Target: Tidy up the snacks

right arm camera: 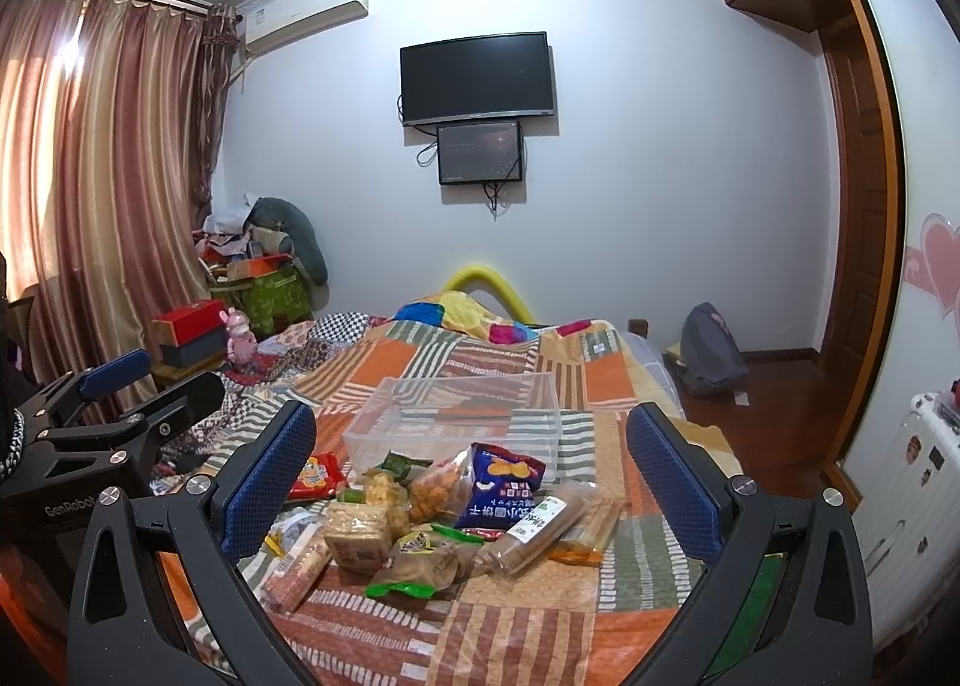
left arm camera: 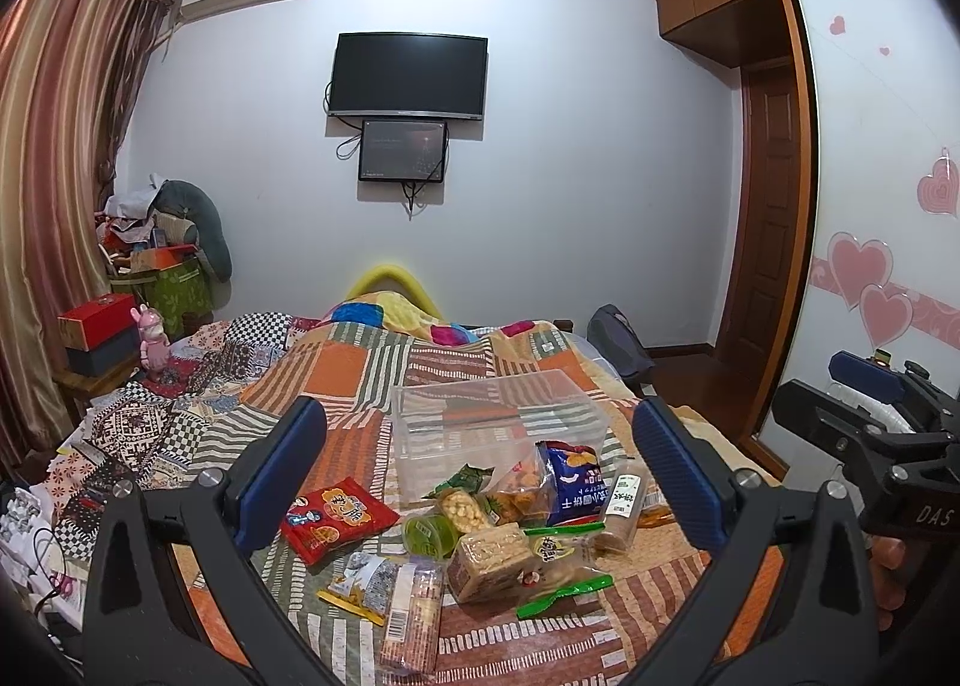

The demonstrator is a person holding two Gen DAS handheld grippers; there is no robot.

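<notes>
Clear plastic bin (left arm camera: 498,422) waits empty beyond the snack pile (left arm camera: 480,530); left gripper (left arm camera: 480,482) and right gripper (right arm camera: 471,482) hover spread wide, ready.

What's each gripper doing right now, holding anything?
Left gripper: open, holding nothing, above the snacks.
Right gripper: open, holding nothing.

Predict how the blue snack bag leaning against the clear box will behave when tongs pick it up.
The blue snack bag looks puffed and crinkled, so it is probably light and would likely crumple under the pinch. Its glossy film may slip. It leans on the clear box among other packets, so lifting it could shift them.
</notes>
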